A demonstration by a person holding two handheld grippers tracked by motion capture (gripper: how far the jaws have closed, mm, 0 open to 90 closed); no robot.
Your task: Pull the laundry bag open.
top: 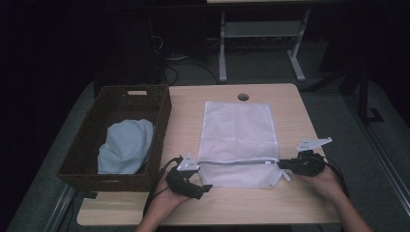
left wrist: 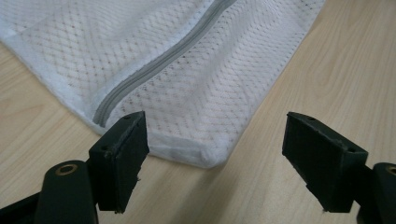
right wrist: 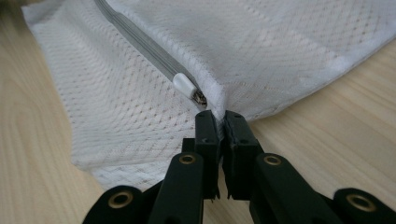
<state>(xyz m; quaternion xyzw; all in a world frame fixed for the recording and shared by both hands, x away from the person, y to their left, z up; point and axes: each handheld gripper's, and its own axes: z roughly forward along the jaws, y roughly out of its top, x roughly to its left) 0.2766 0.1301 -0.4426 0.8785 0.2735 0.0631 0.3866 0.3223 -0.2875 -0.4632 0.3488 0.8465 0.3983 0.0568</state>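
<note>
From the high view, we see the white mesh laundry bag (top: 238, 140) lying flat mid-tabletop (top: 290, 203), the left tool (top: 196, 186) at its near left corner, the right tool (top: 285, 164) at the zipper's right end, and a wicker basket (top: 96, 164) with a pale blue garment (top: 125, 145) at the left.

In the left gripper view, our jaws stand wide, the bag's corner (left wrist: 205, 156) between them, untouched. We should close squarely on that corner to anchor it.

In the right gripper view, our jaws pinch the bag's edge beside the zipper pull (right wrist: 187, 86). We judge the pull itself would be the better grip.
</note>
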